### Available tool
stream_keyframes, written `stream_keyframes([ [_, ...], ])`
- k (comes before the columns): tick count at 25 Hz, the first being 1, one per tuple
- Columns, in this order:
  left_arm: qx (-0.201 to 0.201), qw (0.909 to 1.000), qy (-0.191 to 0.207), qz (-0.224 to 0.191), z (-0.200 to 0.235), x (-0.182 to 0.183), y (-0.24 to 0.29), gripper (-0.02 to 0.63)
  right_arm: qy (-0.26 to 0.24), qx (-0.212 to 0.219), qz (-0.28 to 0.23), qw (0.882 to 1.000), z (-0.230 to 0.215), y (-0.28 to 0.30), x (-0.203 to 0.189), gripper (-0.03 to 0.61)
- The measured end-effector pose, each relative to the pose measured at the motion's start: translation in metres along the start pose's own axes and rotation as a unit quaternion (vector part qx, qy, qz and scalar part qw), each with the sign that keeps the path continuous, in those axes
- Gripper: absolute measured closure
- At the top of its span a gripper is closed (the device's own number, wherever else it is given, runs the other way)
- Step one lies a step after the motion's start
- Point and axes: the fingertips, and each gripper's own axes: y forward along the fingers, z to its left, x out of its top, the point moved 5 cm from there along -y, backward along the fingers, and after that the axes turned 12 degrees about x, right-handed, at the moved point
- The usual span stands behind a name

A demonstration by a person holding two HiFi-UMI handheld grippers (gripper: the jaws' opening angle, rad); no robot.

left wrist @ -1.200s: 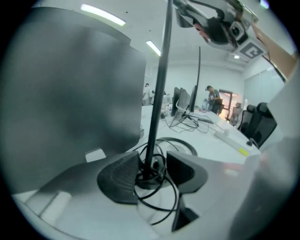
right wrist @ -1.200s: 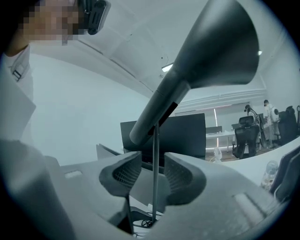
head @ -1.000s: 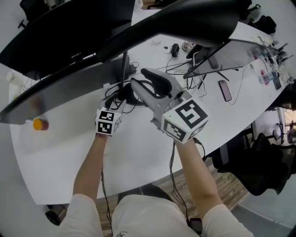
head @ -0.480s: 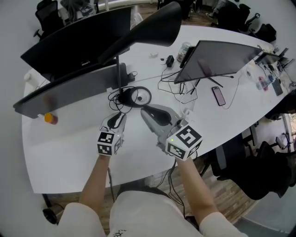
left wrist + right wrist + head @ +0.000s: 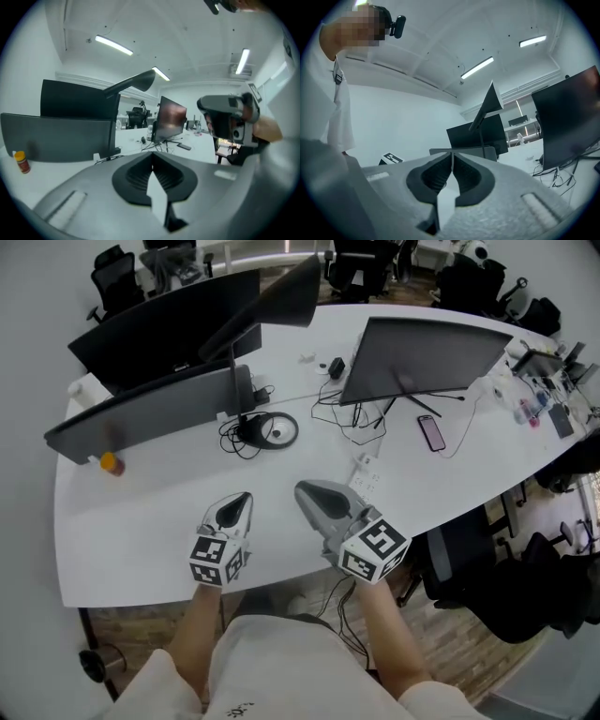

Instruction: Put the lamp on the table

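The black lamp stands upright on the white table, with its round base behind the monitors' gap and its long head raised high. The lamp also shows ahead in the left gripper view, and in the right gripper view the lamp shows too. My left gripper hovers near the table's front edge, well short of the base. My right gripper hangs beside it. Both sets of jaws have just been closing and now meet with nothing between them, as at the left gripper and the right gripper.
Two dark monitors stand at the left, a third monitor at the right. Cables, a phone and a power strip lie near it. An orange-capped bottle sits far left. Office chairs stand beyond the table's right edge.
Both grippers have drawn back from the lamp's base toward the table's front edge, and their jaws have closed. The lamp stays standing on the table.
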Motion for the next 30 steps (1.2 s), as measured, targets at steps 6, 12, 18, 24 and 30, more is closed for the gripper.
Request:
stream_keyframes([
  [6, -0.011, 0.9997, -0.021, 0.003, -0.029, 0.000, -0.042, 0.621, 0.020, 0.015, -0.011, 1.000, 0.030, -0.027, -0.011, 0.577],
  [12, -0.031, 0.9992, -0.014, -0.020, -0.039, 0.016, -0.067, 0.621, 0.015, 0.011, -0.017, 1.000, 0.054, -0.039, -0.009, 0.577],
  [18, -0.065, 0.9972, -0.005, -0.038, -0.037, 0.029, -0.080, 0.621, 0.003, -0.007, -0.020, 1.000, 0.073, -0.043, -0.006, 0.577],
  [24, -0.094, 0.9945, 0.008, -0.044, -0.032, 0.036, -0.095, 0.621, -0.012, -0.029, -0.015, 0.999, 0.092, -0.044, -0.006, 0.577],
  [30, -0.118, 0.9918, 0.011, -0.047, -0.026, 0.035, -0.105, 0.621, -0.021, -0.058, -0.018, 0.998, 0.102, -0.044, -0.004, 0.578],
])
